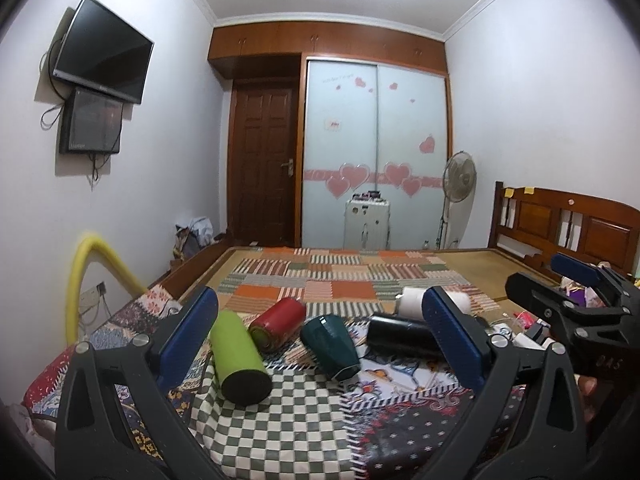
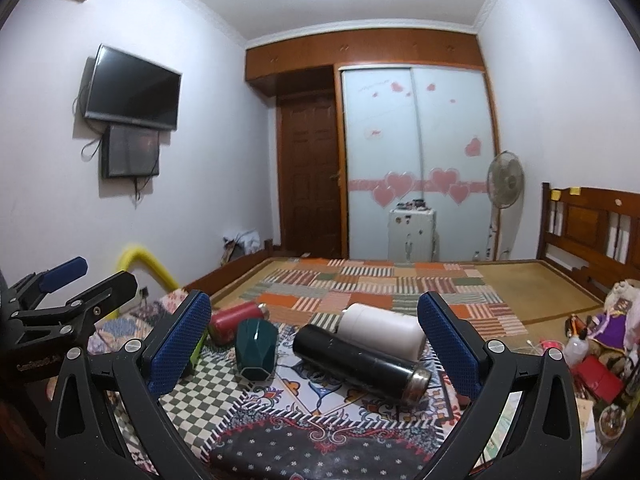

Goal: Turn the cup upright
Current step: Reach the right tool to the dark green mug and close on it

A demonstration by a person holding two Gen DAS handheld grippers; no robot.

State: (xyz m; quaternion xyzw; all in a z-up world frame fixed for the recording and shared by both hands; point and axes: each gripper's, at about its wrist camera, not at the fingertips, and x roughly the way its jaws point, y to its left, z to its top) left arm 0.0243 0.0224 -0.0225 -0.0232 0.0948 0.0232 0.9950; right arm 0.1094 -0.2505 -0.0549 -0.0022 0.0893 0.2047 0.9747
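Note:
Several cups lie on their sides on the patchwork bed cover: a lime green cup (image 1: 239,360), a red cup (image 1: 278,323), a dark green faceted cup (image 1: 331,345), a black flask (image 1: 402,336) and a white cup (image 1: 416,303). My left gripper (image 1: 320,340) is open above them, empty. In the right wrist view the dark green cup (image 2: 256,348), black flask (image 2: 360,360), white cup (image 2: 382,330) and red cup (image 2: 234,320) lie between my open, empty right gripper's (image 2: 316,344) blue pads (image 2: 180,348). The right gripper (image 1: 576,292) shows at the left wrist view's right edge.
The wooden headboard (image 2: 592,228) stands at the right, with small clutter and a red box (image 2: 596,372) on the bed's right side. A yellow tube (image 1: 100,264) arches at the left edge. A wardrobe (image 1: 376,152), fan (image 1: 460,178) and white case (image 1: 368,222) stand beyond.

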